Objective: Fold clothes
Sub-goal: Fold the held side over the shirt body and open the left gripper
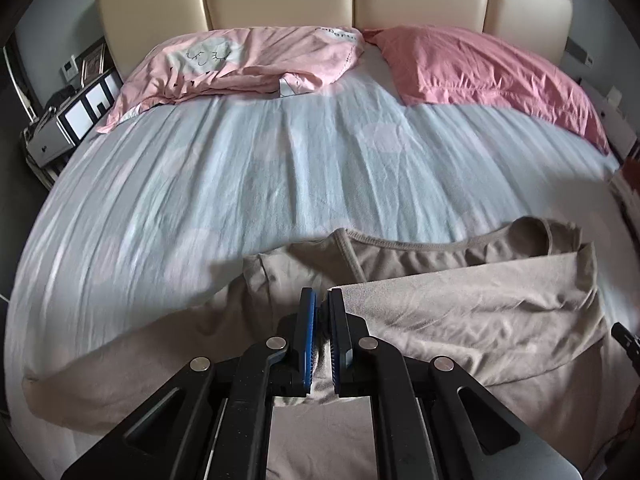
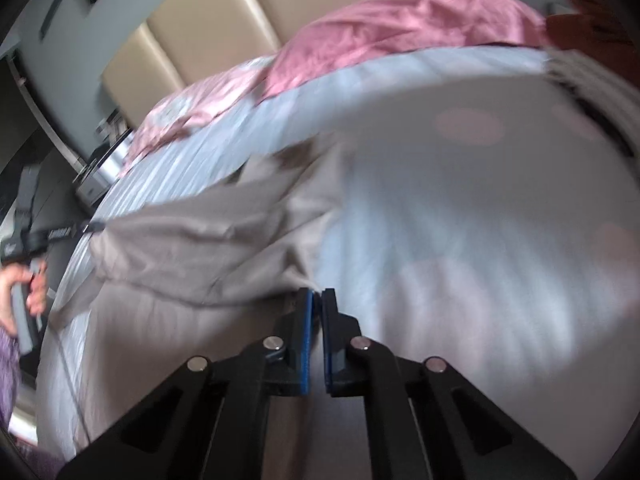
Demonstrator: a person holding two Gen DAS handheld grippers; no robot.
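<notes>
On the left, we pinch a fold of the taupe long-sleeved top (image 1: 460, 312) in the left gripper (image 1: 322, 300); the garment lies crosswise on the pale blue bedsheet (image 1: 240, 168). Rightward, the right gripper (image 2: 316, 300), jaws pressed together, meets its hem edge.

Each claw is built of matte black linkage arms with triangular cut-outs, joined by round silver pivot pins, four showing on either one. The left claw (image 1: 322, 300) carries two flat fingers faced with bright blue ribbed pads (image 1: 308, 340); the right claw (image 2: 318, 300) has the same blue-faced fingers. Left of the right claw, a hand (image 2: 20, 292) grips a grey handle below a black bar with white lettering, beside a purple patterned sleeve (image 2: 8, 364).
</notes>
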